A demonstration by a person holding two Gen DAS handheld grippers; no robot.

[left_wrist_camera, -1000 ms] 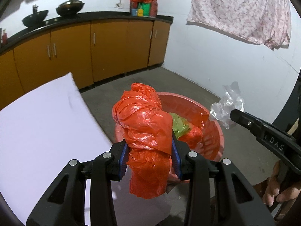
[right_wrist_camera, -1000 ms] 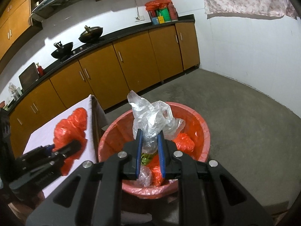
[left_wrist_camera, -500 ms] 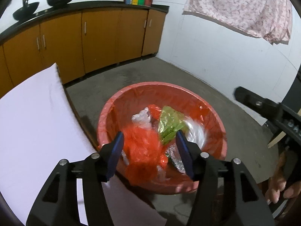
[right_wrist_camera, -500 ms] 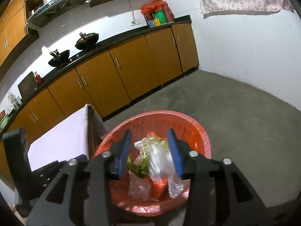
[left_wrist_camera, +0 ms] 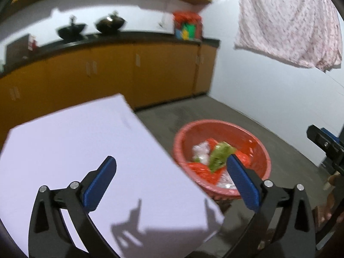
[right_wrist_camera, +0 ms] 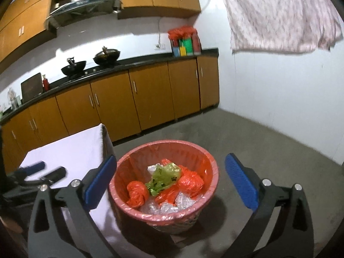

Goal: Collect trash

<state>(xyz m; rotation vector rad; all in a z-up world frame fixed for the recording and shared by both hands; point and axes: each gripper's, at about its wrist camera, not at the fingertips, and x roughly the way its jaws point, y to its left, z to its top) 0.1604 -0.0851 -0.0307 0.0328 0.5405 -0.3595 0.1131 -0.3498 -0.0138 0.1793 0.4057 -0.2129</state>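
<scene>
Trash lay heaped in the red-lined bin (right_wrist_camera: pixel 163 185), which stood on the grey floor (right_wrist_camera: pixel 258 150) just ahead of the right gripper (right_wrist_camera: pixel 171 179) and a little below it. Seen along that tool's fingers, the bin sat squarely between the two blue pads (right_wrist_camera: pixel 240 182), though well beyond them and touching neither. Inside it were crumpled orange bags (right_wrist_camera: pixel 137 195), a green bag (right_wrist_camera: pixel 163 177) on top of them, and some clear plastic (right_wrist_camera: pixel 167 206) nearest the tool. The jaws of the right gripper had just been opening and stood spread wide, with nothing held between them.

The left gripper (left_wrist_camera: pixel 172 179) was likewise spread as far as it went, its jaws having just been opening too, and it gripped nothing. From its side the bin (left_wrist_camera: pixel 221 126) lay ahead and off to the right, partly behind the right-hand pad (left_wrist_camera: pixel 243 182), while a white table top (left_wrist_camera: pixel 75 146) filled the space under its left-hand finger and ahead of it. That view was blurred, so the bin's contents showed only as orange, green and pale patches.

Far ahead of both tools ran a row of orange cabinets (right_wrist_camera: pixel 133 99) under a dark counter (right_wrist_camera: pixel 150 59), and a pale cloth (right_wrist_camera: pixel 279 15) hung on the white wall up to the right.
</scene>
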